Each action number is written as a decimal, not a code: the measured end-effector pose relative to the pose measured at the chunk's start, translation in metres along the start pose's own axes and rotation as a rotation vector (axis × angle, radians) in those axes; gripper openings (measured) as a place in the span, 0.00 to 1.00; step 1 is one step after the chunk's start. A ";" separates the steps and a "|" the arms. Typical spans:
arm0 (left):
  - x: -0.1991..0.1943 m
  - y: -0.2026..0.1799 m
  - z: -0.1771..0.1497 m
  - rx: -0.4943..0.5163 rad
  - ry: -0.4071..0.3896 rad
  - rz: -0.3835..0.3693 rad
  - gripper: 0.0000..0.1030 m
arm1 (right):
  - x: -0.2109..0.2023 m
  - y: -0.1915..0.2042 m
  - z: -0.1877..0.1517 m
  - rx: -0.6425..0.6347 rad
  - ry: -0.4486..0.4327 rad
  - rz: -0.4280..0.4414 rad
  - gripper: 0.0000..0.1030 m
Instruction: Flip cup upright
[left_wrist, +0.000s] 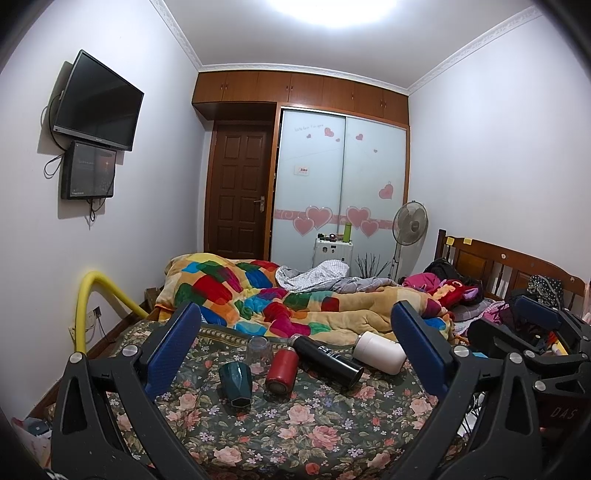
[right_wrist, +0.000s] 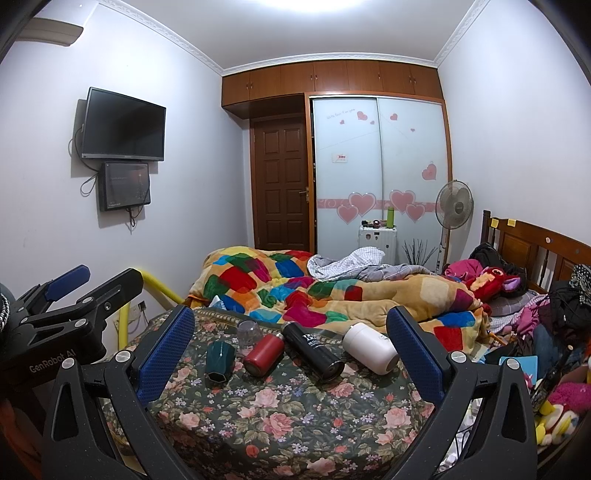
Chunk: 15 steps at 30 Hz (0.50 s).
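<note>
Five vessels on the floral bedspread (left_wrist: 295, 435), both of my grippers held wide above them.

My left gripper (left_wrist: 295, 347) and right gripper (right_wrist: 290, 345) hang spread apart, holding nothing, short of the row. The green cup (left_wrist: 235, 384) and the clear glass (left_wrist: 258, 350) behind it stand mouth-down at the left; the red flask (left_wrist: 279, 370), black flask (left_wrist: 327, 361) and white tumbler (left_wrist: 380, 351) lie on their sides, near the patchwork quilt (left_wrist: 280, 295).

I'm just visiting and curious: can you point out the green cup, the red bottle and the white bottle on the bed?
green cup (left_wrist: 236, 380), left wrist view, on its side wall.
red bottle (left_wrist: 280, 370), left wrist view, mid-body.
white bottle (right_wrist: 370, 348), right wrist view, mid-body.
</note>
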<state>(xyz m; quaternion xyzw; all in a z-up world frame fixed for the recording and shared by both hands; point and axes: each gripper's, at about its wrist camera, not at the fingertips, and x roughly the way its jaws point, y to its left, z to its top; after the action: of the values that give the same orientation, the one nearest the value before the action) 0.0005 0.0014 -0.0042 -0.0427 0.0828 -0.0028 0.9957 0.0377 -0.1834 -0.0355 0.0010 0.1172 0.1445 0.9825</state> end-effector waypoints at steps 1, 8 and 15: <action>0.000 0.000 0.000 0.001 -0.001 0.001 1.00 | 0.000 -0.001 0.000 0.000 0.000 0.000 1.00; 0.000 0.000 0.000 0.002 -0.003 0.002 1.00 | 0.001 0.000 0.000 0.000 0.003 -0.001 1.00; 0.013 0.004 -0.002 -0.006 0.018 0.000 1.00 | 0.015 -0.005 -0.004 0.004 0.033 -0.006 1.00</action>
<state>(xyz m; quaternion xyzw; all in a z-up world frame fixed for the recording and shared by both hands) 0.0132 0.0050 -0.0082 -0.0459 0.0918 -0.0029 0.9947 0.0527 -0.1842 -0.0430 0.0002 0.1334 0.1415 0.9809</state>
